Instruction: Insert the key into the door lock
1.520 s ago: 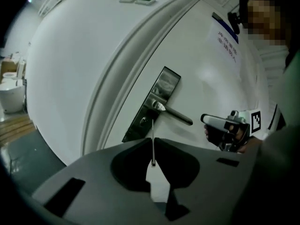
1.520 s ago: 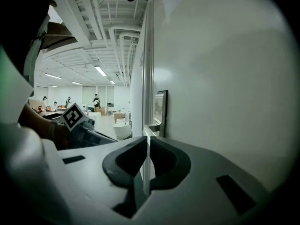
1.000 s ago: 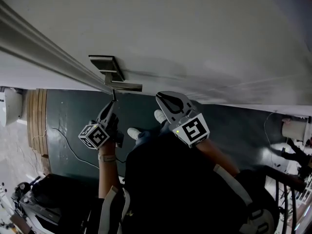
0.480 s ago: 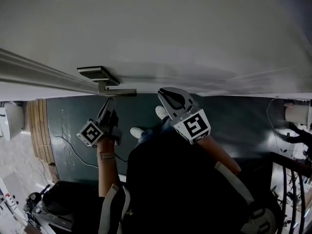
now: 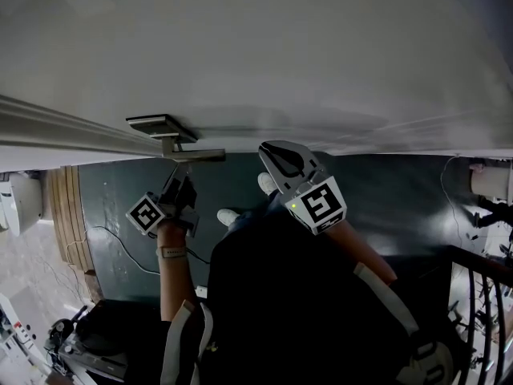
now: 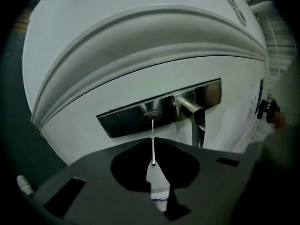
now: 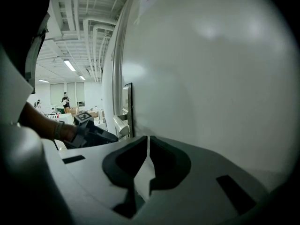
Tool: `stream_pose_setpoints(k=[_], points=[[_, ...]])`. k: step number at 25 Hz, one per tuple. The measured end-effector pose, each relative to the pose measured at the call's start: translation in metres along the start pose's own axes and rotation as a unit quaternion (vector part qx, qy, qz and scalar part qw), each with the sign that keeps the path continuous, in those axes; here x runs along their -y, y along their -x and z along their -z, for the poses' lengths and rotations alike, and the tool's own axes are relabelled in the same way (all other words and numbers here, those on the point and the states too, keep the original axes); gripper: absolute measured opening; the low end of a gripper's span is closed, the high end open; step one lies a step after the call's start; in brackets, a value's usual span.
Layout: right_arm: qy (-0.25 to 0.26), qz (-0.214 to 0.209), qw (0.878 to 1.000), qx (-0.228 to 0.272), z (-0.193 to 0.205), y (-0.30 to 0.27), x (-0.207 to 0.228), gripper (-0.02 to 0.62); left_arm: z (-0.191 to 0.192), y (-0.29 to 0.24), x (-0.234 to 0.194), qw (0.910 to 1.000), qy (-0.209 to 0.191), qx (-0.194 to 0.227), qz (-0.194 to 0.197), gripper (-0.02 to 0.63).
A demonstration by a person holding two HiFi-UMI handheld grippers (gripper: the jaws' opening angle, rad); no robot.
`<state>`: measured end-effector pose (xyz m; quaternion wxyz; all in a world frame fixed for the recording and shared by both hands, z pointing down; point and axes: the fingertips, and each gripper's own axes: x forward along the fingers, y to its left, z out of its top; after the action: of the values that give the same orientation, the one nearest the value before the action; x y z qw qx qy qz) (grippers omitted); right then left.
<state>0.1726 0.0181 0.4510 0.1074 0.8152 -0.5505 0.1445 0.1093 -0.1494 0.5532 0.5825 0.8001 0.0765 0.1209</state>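
Pinching thin silver key [image 6: 153,130] by its head, our left gripper [image 6: 153,140] points it at white door [image 6: 140,41]. Tip meets dark oval keyhole [image 6: 151,116] mid brushed-steel lock plate [image 6: 124,120]; steel lever handle [image 6: 197,118] just right of keyhole. We judge insertion just starting, depth unclear. Next: straight push along shaft, no tilt. Our right gripper [image 7: 148,142] idles right of lock plate, jaws pressed together, empty.

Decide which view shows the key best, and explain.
The left gripper view: the key runs as a thin edge-on line from the left gripper, whose jaws are shut on it, to the keyhole. In the head view it is too small to make out; the right gripper view does not show it.
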Motion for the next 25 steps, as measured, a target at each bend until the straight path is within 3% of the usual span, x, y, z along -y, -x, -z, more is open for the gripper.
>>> stream_pose_setpoints(k=[10, 25], points=[[-0.003, 0.010, 1.000, 0.001, -0.0008, 0.0008, 0.0045, 0.028, -0.0027, -0.0012, -0.0030, 0.9998, 0.019, -0.003, 0.010, 0.028], [-0.005, 0.011, 1.000, 0.001, -0.0024, -0.0062, 0.0001, 0.028, -0.0045, 0.0011, -0.0021, 0.9991, 0.015, -0.031, 0.026, 0.028]])
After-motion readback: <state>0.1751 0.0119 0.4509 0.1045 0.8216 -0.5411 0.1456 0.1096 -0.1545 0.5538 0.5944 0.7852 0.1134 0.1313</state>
